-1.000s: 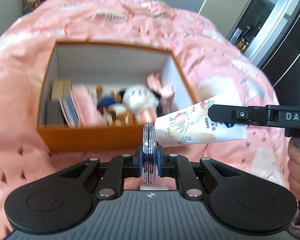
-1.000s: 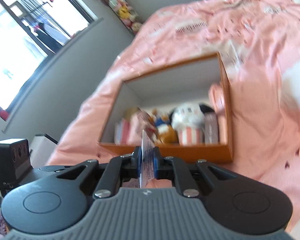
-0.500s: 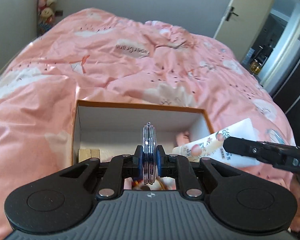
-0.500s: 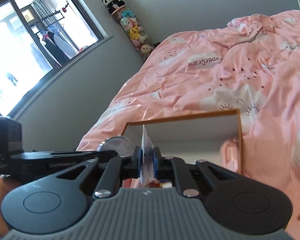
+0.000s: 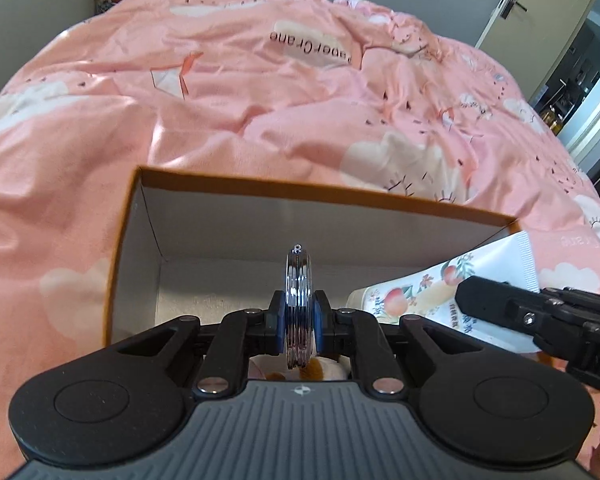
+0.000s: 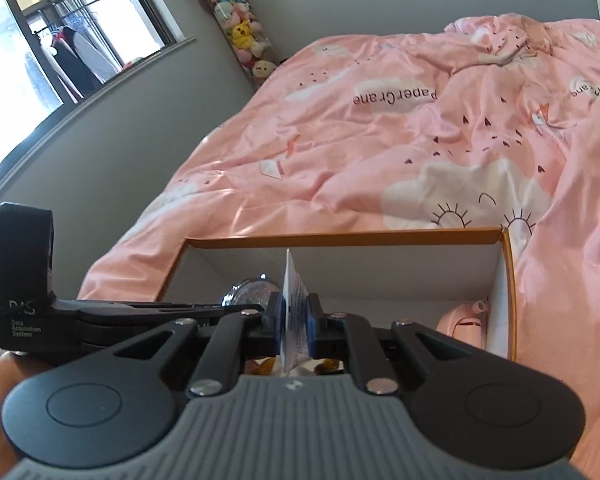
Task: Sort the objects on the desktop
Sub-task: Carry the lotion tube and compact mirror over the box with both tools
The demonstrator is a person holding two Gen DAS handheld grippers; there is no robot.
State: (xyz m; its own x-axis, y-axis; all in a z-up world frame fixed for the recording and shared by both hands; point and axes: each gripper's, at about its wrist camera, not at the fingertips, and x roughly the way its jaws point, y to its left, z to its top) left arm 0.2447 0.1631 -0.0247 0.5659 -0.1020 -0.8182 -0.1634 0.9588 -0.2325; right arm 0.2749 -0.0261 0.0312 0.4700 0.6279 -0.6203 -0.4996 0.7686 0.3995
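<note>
An orange box (image 5: 324, 196) with white inner walls lies on the pink bedspread. My left gripper (image 5: 299, 320) is shut on a round silver metal case (image 5: 299, 280), held edge-on over the box. My right gripper (image 6: 294, 320) is shut on the flat end of a white tube with a peach print (image 5: 440, 288), also over the box, to the right of the left one. In the right wrist view the box (image 6: 340, 237), the tube's edge (image 6: 294, 292) and the silver case (image 6: 252, 292) show. Plush toys (image 5: 320, 368) lie in the box under the grippers.
A pink object (image 6: 464, 320) stands in the box's right corner. The pink bedspread (image 5: 260, 80) surrounds the box. A hanging column of plush toys (image 6: 240, 28) is against the grey wall. A door (image 5: 540, 0) is at the far right.
Both grippers have moved forward over the box with their loads still held. The box's near rim and most of its contents have dropped out of sight beneath them.
</note>
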